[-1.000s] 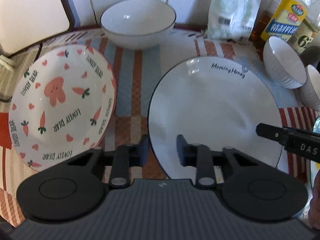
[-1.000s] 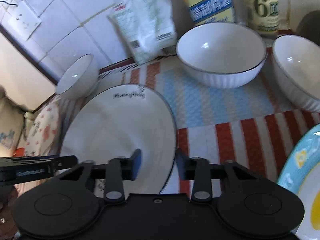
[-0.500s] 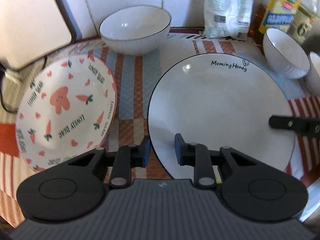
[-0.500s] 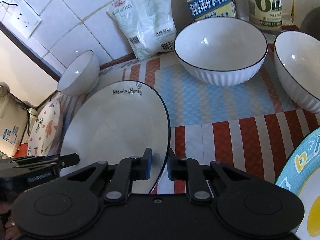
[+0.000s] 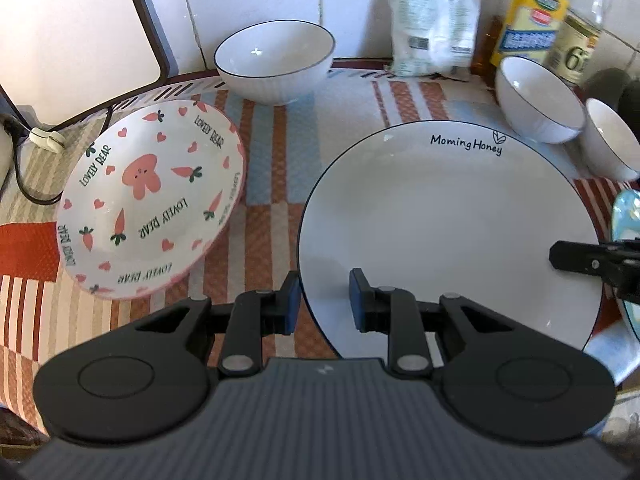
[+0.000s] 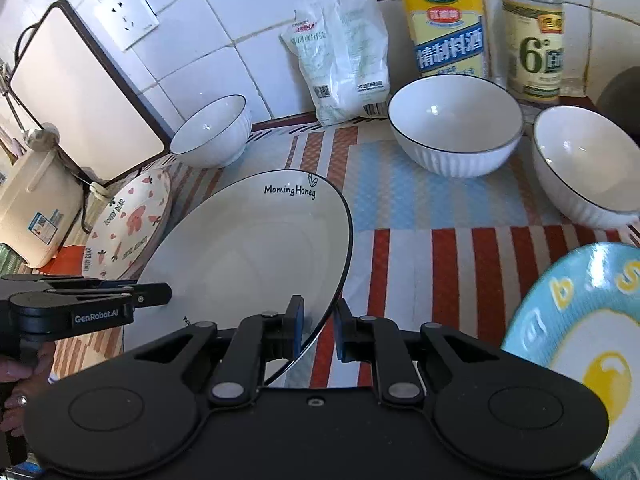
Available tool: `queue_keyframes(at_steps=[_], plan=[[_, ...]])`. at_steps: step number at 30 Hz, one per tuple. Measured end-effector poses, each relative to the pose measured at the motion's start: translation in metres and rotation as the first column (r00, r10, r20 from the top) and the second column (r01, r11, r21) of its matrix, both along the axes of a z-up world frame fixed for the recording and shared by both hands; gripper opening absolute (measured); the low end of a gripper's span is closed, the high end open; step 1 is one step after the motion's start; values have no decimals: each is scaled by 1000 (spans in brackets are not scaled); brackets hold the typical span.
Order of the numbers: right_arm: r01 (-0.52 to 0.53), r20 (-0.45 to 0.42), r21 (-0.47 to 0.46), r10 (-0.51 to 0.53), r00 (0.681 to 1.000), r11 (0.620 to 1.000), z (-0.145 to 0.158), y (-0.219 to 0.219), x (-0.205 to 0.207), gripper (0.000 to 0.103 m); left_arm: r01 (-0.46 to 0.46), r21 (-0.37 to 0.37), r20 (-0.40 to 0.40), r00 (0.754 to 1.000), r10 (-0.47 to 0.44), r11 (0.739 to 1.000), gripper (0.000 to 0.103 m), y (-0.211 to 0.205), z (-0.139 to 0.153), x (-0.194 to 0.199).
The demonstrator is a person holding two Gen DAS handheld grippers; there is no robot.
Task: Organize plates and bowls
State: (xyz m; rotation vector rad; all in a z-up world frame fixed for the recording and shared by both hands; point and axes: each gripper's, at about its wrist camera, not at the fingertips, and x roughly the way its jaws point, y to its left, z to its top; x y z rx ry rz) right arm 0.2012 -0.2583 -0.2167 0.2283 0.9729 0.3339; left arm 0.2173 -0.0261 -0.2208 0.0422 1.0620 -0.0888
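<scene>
White plate (image 5: 448, 216) in both grippers' jaws

Both tools are matte black: the left gripper (image 5: 323, 302) has blue-faced pads, silver pivot screws, round discs either side and a ribbed grey body behind. The right gripper (image 6: 318, 328) matches; "GenRobot.AI" marks the left one's side.

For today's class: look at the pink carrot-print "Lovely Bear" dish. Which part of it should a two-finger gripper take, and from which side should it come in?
Grip the thin rim of the Lovely Bear dish, one finger inside and one outside. Its flared wall is too wide to span, so only the edge probably fits the jaws. In the left wrist view, come at the near rim, which faces open mat; the far rim sits close to the white board and cable.
</scene>
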Motion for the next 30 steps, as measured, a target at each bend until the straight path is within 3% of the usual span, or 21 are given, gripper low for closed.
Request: queue_keyframes(at_steps=[8,14,27,30], plan=[[3,-9,-19,-3,1000,1000,-4,-3,-36,21,36,9,-38,999,-36,999,24,-9,-2,-26],[-69,-9,-82,68,998,994,-7,-1,-32,23,48,-2,-62,997,-48,999,23,-14,-8,-26],[13,-90,-144,-26,996,990,-23,0,-31,24,86,-3,-146,986,-85,996,23,-23,-16,-30],[39,-76,-234,-58,995,972,-24,7,-33,28,88,-4,-173,981,-87,996,23,-25,-14,-30]])
